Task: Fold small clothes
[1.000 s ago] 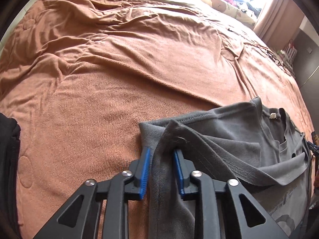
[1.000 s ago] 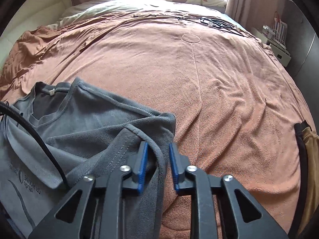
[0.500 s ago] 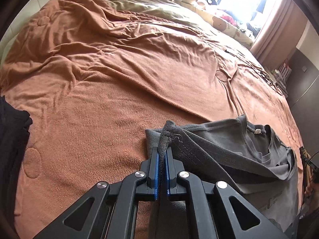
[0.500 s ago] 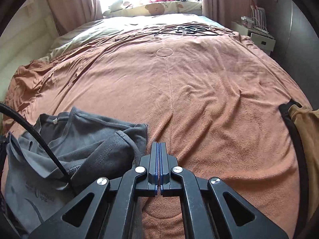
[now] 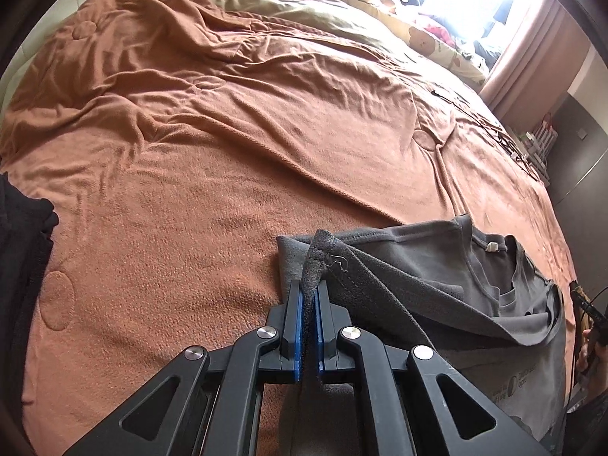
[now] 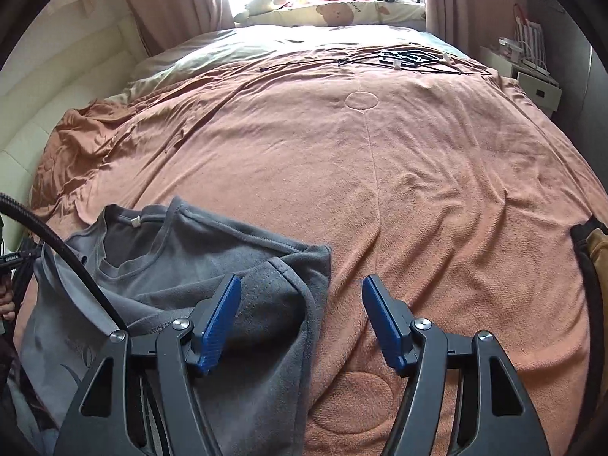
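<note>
A small grey T-shirt [image 5: 448, 266] lies on the orange blanket [image 5: 228, 159], its neckline up and its sides folded inward. My left gripper [image 5: 308, 292] is shut on the sleeve edge at the shirt's left corner and lifts it a little. In the right wrist view the same shirt [image 6: 212, 254] lies at lower left. My right gripper [image 6: 300, 288] is open and empty; its left finger [image 6: 222, 311] hangs over the shirt's right fold, its right finger [image 6: 383, 315] over bare blanket [image 6: 418, 174].
Dark clothes [image 5: 22, 258] lie at the bed's left edge. A brown and black garment [image 6: 592, 266] lies at the right edge. Black cables [image 6: 402, 57] lie at the far end near pillows [image 6: 334, 11]. A white side table [image 6: 539, 87] stands right.
My left gripper closed on the shirt's sleeve edge and stays shut, lifting it. My right gripper closed half a second ago and has now opened wide, with the shirt fold out of it.
</note>
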Demonstrator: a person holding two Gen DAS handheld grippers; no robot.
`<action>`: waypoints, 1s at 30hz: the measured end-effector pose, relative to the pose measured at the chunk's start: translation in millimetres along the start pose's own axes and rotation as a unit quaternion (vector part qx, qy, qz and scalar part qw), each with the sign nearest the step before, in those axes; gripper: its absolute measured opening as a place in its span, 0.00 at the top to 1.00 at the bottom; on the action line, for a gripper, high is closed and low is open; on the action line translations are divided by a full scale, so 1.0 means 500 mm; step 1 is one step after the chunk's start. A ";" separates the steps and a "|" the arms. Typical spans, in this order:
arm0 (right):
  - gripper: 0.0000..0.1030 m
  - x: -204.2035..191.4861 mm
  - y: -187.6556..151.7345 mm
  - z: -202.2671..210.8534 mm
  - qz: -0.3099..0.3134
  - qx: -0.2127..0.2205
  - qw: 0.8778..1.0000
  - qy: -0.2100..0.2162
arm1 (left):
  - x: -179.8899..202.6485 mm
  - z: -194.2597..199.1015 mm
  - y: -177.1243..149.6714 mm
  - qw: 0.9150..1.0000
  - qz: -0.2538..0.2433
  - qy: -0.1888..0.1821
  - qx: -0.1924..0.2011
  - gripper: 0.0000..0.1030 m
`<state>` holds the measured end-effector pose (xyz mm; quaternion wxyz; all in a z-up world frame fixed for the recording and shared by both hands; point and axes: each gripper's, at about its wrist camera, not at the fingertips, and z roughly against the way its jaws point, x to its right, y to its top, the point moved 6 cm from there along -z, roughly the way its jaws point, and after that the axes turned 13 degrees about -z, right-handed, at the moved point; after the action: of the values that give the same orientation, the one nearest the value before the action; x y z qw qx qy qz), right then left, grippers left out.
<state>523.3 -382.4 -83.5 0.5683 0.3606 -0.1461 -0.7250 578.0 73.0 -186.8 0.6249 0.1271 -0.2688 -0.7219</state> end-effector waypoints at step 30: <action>0.98 -0.002 0.019 -0.038 0.057 -0.030 0.997 0.029 | 0.015 -0.049 0.024 1.000 -0.024 -0.005 -0.002 0.96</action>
<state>543.3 -380.9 -90.3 0.6236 0.3554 -0.1280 -0.6844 599.3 59.2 -199.2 0.6062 0.1289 -0.2673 -0.7379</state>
